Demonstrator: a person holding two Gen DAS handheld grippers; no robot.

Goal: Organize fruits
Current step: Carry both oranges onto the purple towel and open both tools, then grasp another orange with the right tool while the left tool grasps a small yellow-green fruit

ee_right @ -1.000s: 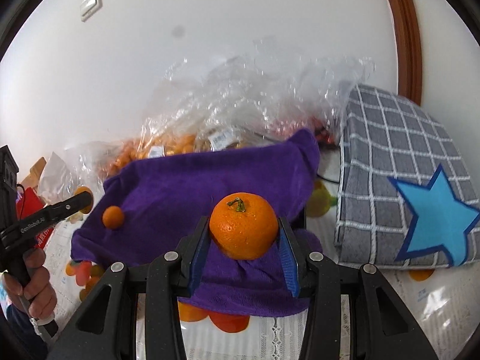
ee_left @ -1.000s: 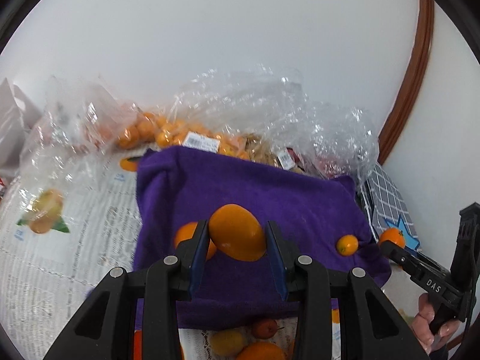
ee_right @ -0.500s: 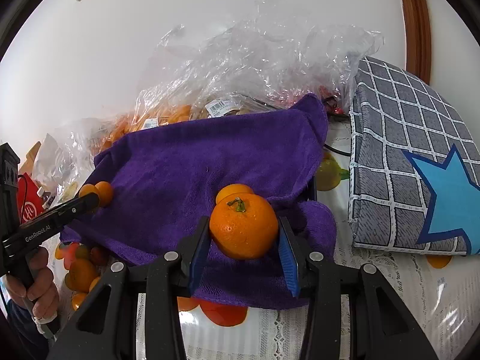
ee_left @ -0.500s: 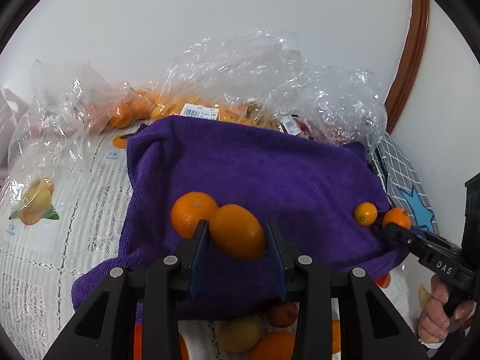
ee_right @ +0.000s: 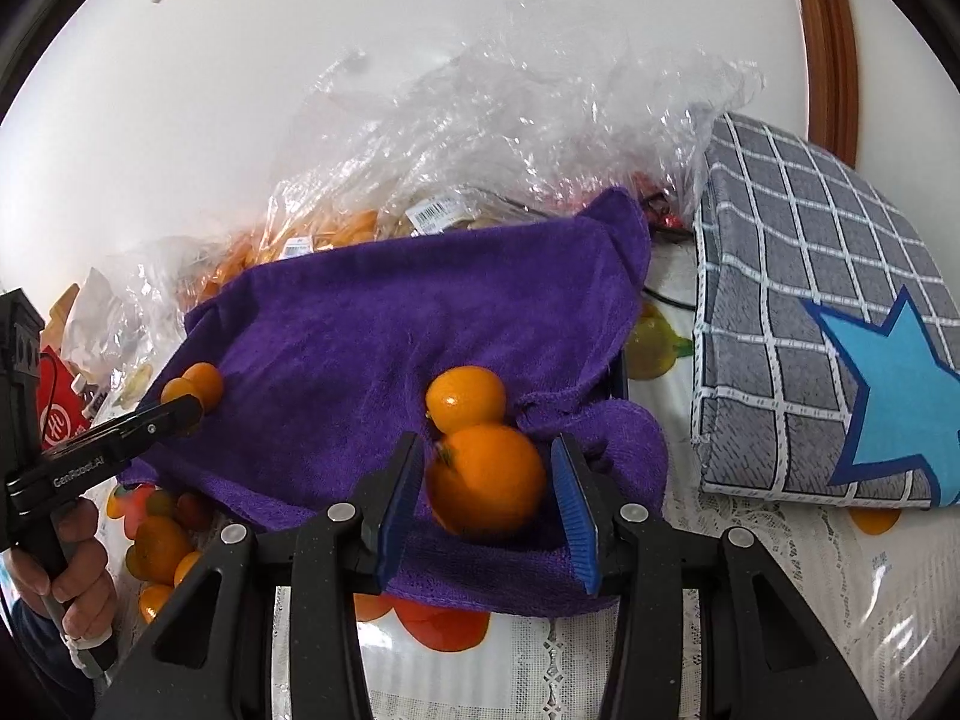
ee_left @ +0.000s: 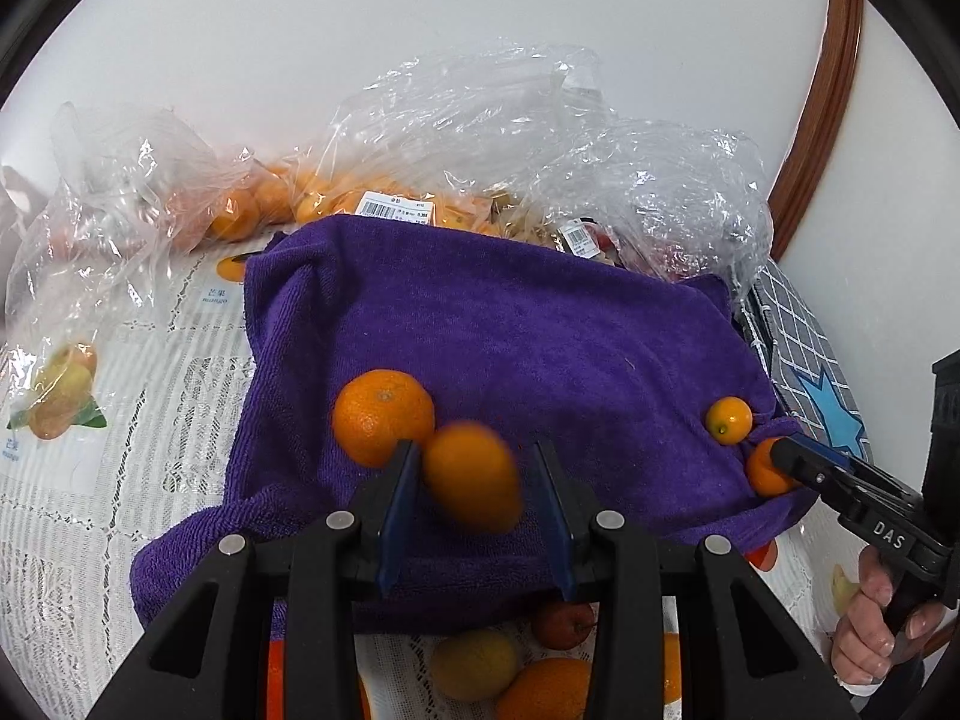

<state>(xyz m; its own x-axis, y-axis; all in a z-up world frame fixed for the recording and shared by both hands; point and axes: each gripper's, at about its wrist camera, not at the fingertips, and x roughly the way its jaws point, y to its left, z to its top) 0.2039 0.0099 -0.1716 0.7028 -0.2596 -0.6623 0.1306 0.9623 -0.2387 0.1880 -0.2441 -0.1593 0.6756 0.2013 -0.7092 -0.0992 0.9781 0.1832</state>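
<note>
A purple towel (ee_left: 510, 348) lies on the table and also shows in the right wrist view (ee_right: 372, 348). My left gripper (ee_left: 474, 480) is open over its near left part; a blurred orange (ee_left: 474, 477) drops free between the fingers, beside another orange (ee_left: 381, 417) on the towel. My right gripper (ee_right: 489, 483) is open over the towel's right end; an orange (ee_right: 486, 480) sits loose between the fingers, next to a smaller orange (ee_right: 465, 399). A small kumquat (ee_left: 728, 420) lies at the towel's right edge.
Clear plastic bags of fruit (ee_left: 540, 138) stand behind the towel against the wall. A grey checked cushion with a blue star (ee_right: 840, 348) lies to the right. Loose fruit (ee_left: 510, 660) lies on the lace tablecloth (ee_left: 90, 510) in front of the towel.
Both grippers moved down to the towel and opened. Each let go of its orange; the left one is blurred as it drops, the right one has turned and sunk onto the towel.
</note>
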